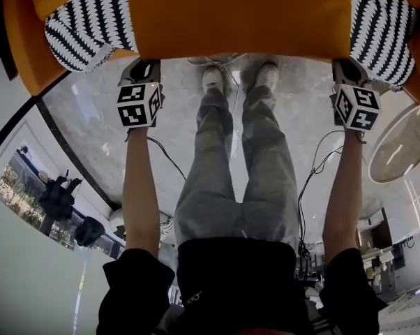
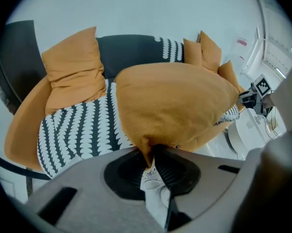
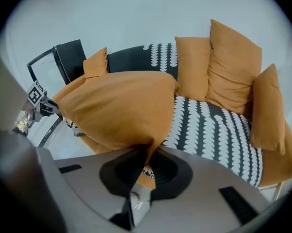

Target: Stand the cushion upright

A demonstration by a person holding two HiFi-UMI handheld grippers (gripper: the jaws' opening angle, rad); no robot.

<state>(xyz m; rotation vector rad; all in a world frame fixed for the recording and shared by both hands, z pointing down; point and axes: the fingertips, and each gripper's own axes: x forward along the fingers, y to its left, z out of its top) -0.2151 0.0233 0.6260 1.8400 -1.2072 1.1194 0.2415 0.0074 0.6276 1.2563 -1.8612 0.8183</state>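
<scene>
The orange cushion (image 1: 238, 16) looks soft, light and floppy. The fingers of the left gripper (image 2: 152, 154) and right gripper (image 3: 145, 152) each clamp 1 corner, a sensible hold.

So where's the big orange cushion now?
In the head view's top centre, the orange fabric cushion hangs between the left gripper and right gripper, over the black-and-white seat.
</scene>
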